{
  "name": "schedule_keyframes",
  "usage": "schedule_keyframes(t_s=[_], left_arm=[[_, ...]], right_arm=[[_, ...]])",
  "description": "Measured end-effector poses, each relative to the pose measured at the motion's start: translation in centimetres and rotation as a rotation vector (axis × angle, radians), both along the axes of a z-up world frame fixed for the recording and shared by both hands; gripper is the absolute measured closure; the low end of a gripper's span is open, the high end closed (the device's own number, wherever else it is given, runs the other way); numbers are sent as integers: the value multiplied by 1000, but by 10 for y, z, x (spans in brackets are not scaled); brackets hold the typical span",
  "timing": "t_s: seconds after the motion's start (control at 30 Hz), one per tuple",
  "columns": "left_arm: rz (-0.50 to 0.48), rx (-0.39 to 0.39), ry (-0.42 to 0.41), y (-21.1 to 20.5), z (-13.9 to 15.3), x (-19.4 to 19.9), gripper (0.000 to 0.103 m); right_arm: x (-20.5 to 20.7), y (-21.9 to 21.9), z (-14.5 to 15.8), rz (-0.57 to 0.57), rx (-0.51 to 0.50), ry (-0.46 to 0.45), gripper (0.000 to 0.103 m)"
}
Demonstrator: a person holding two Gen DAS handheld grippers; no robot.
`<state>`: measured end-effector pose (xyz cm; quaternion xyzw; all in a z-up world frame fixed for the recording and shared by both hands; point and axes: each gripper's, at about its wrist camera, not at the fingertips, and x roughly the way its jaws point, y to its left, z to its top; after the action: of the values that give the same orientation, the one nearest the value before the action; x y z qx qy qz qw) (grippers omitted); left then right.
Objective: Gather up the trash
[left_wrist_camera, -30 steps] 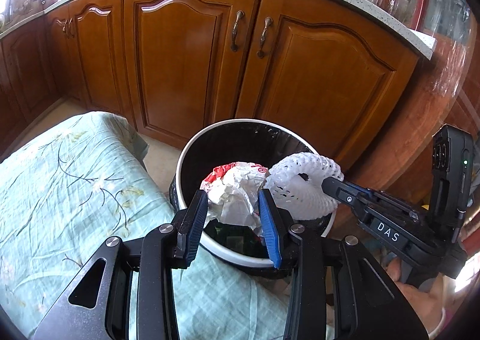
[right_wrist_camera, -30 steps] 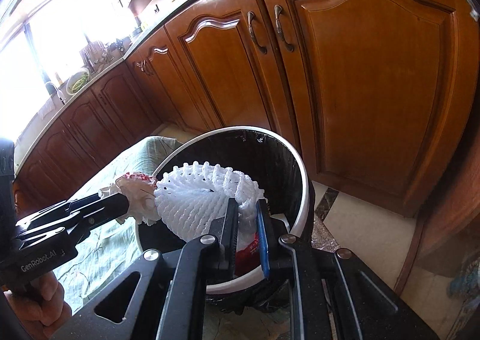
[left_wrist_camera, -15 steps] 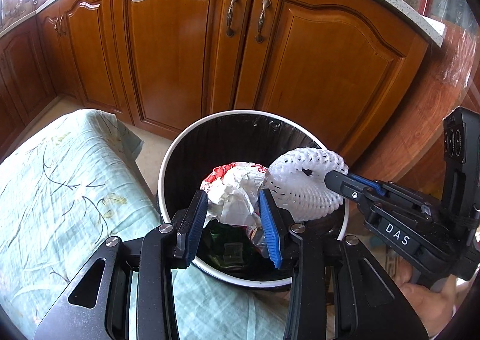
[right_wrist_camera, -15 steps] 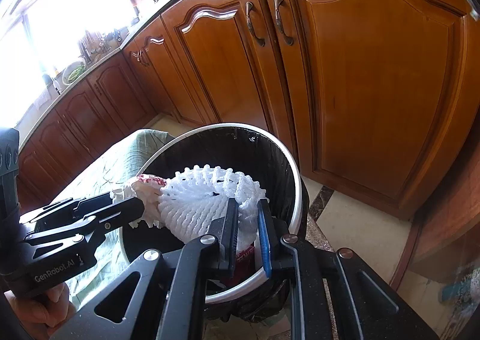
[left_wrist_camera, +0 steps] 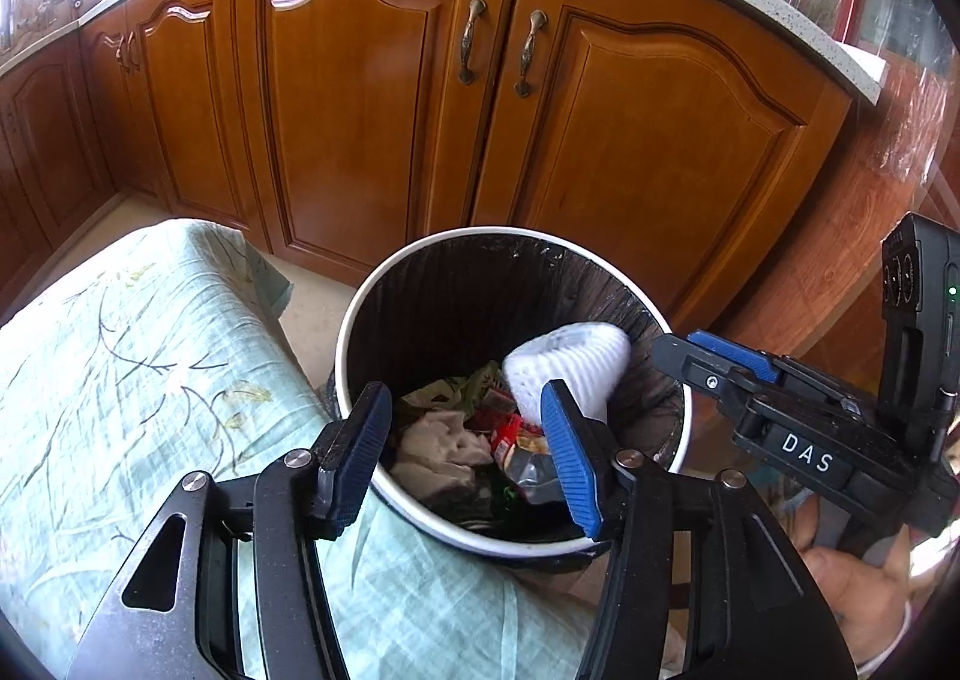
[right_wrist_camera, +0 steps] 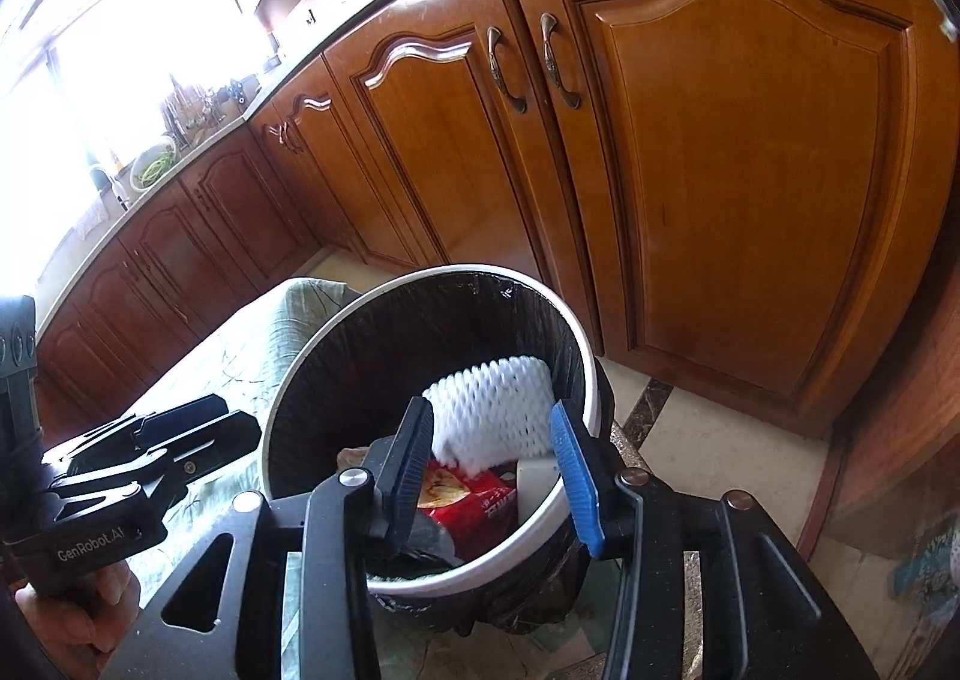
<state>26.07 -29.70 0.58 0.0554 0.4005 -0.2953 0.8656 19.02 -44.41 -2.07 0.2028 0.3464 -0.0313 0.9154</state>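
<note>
Here both tools, left (left_wrist_camera: 465, 455) and right (right_wrist_camera: 501, 476), gape released over the bin (left_wrist_camera: 360, 320) by wooden cabinets (left_wrist_camera: 360, 110).

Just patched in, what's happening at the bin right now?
Trash is going into the black-lined bin by the wooden cabinets. Both the left gripper and the right gripper hang open over its mouth, holding nothing. The white foam net sits blurred inside the bin near the far wall, and crumpled paper lies on the wrappers below. A floral cloth covers the surface beside the bin.
</note>
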Motion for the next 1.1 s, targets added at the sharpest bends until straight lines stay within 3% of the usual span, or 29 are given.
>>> schedule_keyframes(t_s=[0.07, 0.2, 0.4, 0.6, 0.77, 0.87, 1.03, 1.1], left_arm=[[12, -11, -8, 10, 2, -6, 49], [45, -49, -4, 37, 3, -21, 45], [107, -100, 20, 82, -2, -53, 31], [172, -139, 2, 127, -3, -88, 25], [215, -162, -33, 156, -1, -117, 24], [229, -168, -88, 170, 10, -134, 21], [263, -199, -250, 190, 43, -163, 2], [284, -201, -329, 197, 53, -177, 0]], right_arm=[[-8, 2, 2, -5, 18, -18, 56], [-29, 14, 1, -10, 69, -59, 32], [-60, 41, -5, 0, 149, -97, 21], [-84, 70, 4, 18, 144, -133, 8], [-108, 94, 23, 15, 78, -199, 4], [-125, 110, 46, 16, -12, -267, 1], [-161, 136, 86, -22, -188, -432, 0], [-171, 143, 90, -39, -229, -476, 0]])
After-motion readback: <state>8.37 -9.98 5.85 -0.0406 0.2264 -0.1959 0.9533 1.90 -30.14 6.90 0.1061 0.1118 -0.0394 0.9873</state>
